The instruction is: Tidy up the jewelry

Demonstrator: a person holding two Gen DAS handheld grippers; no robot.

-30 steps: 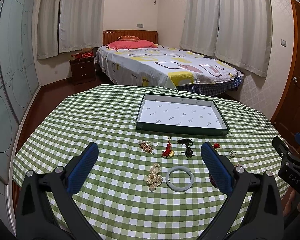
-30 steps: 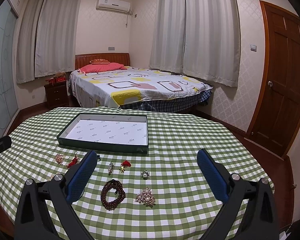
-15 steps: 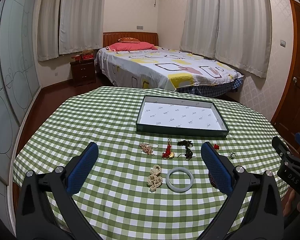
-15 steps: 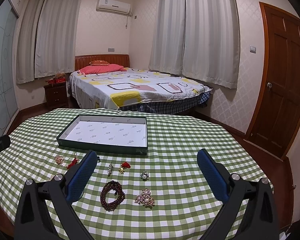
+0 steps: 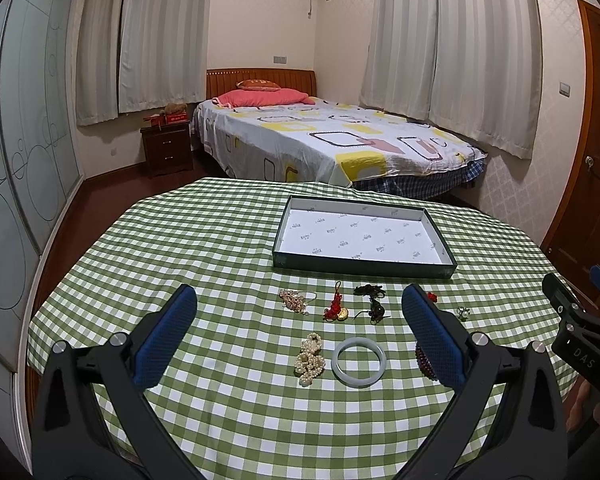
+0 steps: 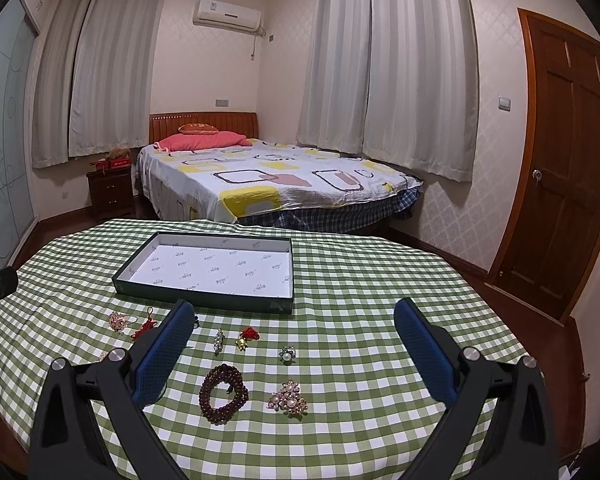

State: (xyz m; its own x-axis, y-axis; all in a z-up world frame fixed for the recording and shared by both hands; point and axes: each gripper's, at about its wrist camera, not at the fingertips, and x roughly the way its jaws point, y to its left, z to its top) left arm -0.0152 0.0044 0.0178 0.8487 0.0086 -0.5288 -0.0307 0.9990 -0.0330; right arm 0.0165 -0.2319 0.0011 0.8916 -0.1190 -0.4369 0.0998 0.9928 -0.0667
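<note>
Jewelry lay in loose rows on the green and white checked tablecloth (image 5: 204, 248), all of it in front of the flat dark green box with the white paper lining (image 5: 363, 268). The box had nothing in it.

On the left side sat a pale round bangle (image 5: 358, 362) with a lumpy cream pearl strand (image 5: 310, 359) just beside it. Behind them were a red knotted charm with a gold piece (image 5: 336, 309), a small pink bead cluster (image 5: 293, 300) and a dark tangled cord piece (image 5: 374, 300).

On the right side sat a dark red bead bracelet (image 6: 223, 399), a pearl flower brooch (image 6: 288, 398), a small pearl ring (image 6: 287, 354), a thin silver pin (image 6: 219, 340) and a little red and gold charm (image 6: 247, 337).

The left gripper (image 5: 298, 334) was wide apart and held nothing. The right gripper (image 6: 294, 346) was wide apart too, also holding nothing. Both hung above the cloth.

Bare cloth lay open on the left and far right of the table.

The left gripper's right finger hid most of the bead bracelet. The right gripper's left finger covered part of the dark cord piece. The smallest pieces were hard to make out.
</note>
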